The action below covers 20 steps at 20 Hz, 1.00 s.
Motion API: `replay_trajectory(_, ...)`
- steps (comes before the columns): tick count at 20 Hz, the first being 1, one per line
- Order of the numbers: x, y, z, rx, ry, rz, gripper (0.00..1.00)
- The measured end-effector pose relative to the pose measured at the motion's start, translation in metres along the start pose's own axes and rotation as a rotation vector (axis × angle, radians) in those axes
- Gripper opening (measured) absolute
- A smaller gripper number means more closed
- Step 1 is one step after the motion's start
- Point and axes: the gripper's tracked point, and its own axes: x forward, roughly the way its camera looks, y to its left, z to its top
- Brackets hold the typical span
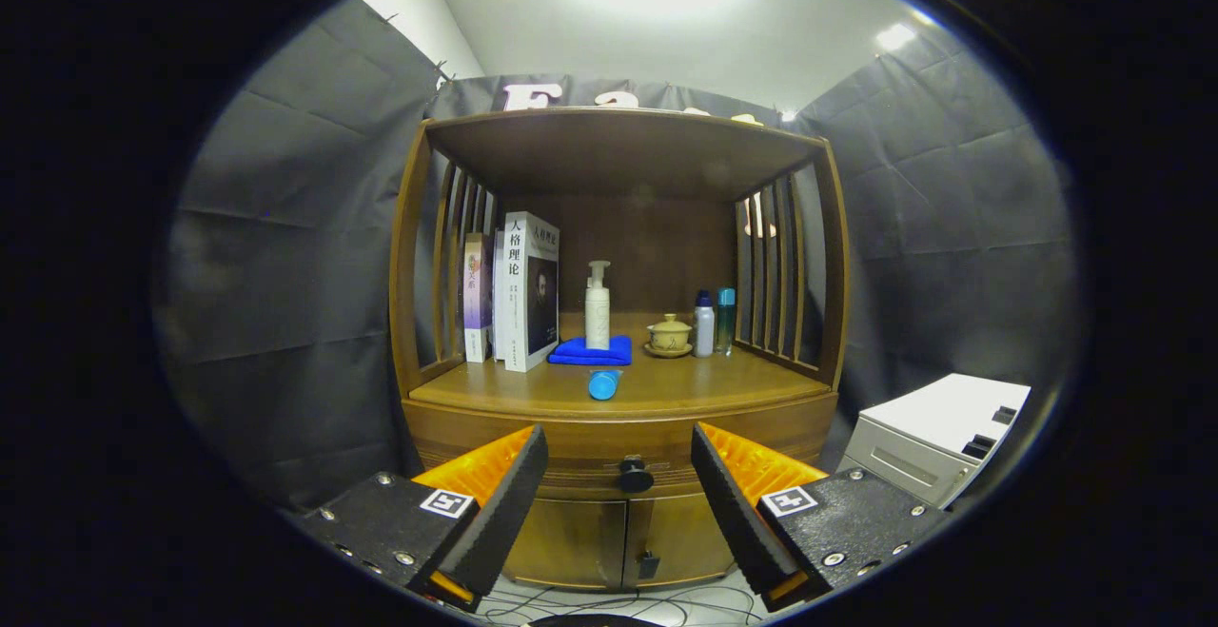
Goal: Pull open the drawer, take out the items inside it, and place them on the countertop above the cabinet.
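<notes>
Drawer [618, 460] sits closed in the front of the wooden cabinet [623, 532], directly under the tabletop [723, 384]. Its dark round knob [635, 476] lies between the two fingers of the tool [618, 475], beyond their tips and untouched. The tool is spread wide and grips nothing.

Below the drawer, two cabinet doors [571, 541] meet at a centre seam with a small dark latch [648, 565].

On the tabletop, a blue cylindrical item [604, 384] lies on its side near the front edge. Behind it, a white pump bottle [598, 306] stands upright on a folded blue cloth [592, 352]. To the right of the cloth, a lidded tan cup [670, 334] rests on a saucer, with a white bottle [704, 324] and a teal bottle [725, 321] standing just beside it. To the left, several books [514, 289] stand upright against the slatted side panel.

A wooden shelf roof [618, 146] spans the upper frame. A white unit [937, 437] stands to the right of the cabinet, well apart. Cables [609, 603] lie on the floor in front of the doors.
</notes>
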Motion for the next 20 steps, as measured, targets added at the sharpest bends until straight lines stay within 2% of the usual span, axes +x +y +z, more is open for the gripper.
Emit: replay_trajectory(20,-0.0064,-0.0067,0.0005,-0.015,-0.019,0.012,0.94)
